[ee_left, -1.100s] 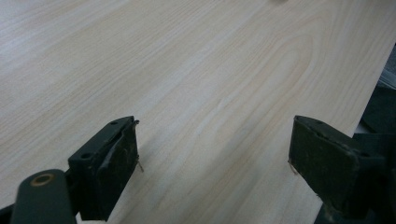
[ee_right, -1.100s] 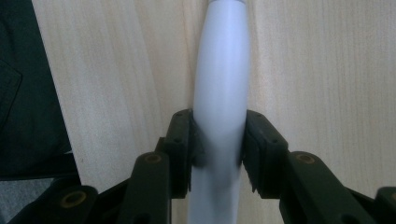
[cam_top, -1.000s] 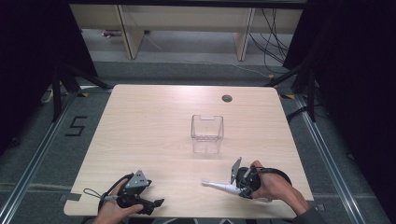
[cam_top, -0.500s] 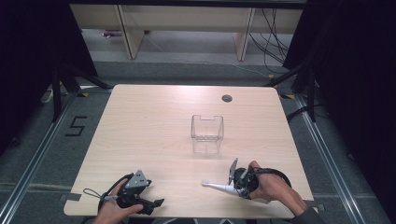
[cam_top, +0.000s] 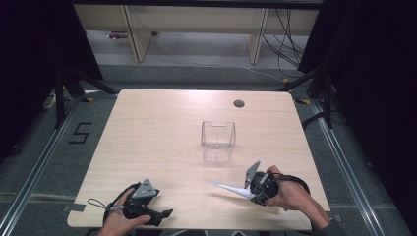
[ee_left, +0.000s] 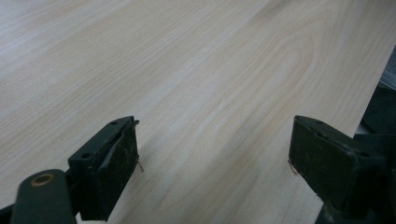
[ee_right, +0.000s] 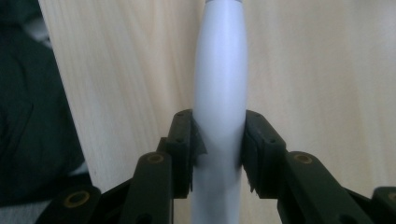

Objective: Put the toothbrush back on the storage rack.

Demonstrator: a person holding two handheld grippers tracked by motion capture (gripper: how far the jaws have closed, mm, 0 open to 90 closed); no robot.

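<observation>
So the right gripper (cam_top: 256,189) has its fingers (ee_right: 184,144) clamped on the fat handle of a white electric toothbrush (cam_top: 230,189), one pad on each side. The brush sticks out past the fingertips, head end over the wooden table (cam_top: 162,132). A clear plastic container (cam_top: 218,141) sits beyond the fingertips, well apart. The left gripper (cam_top: 164,214) just rests near the table's edge, fingers (ee_left: 112,168) spread wide with bare wood between them.

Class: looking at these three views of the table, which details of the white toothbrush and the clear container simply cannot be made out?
- White toothbrush bristles: too small in the high view, cut off by the top edge in the right gripper view.
- Its handle end: hidden in the high view by the right gripper.
- Clear container contents: too small in the high view.
</observation>
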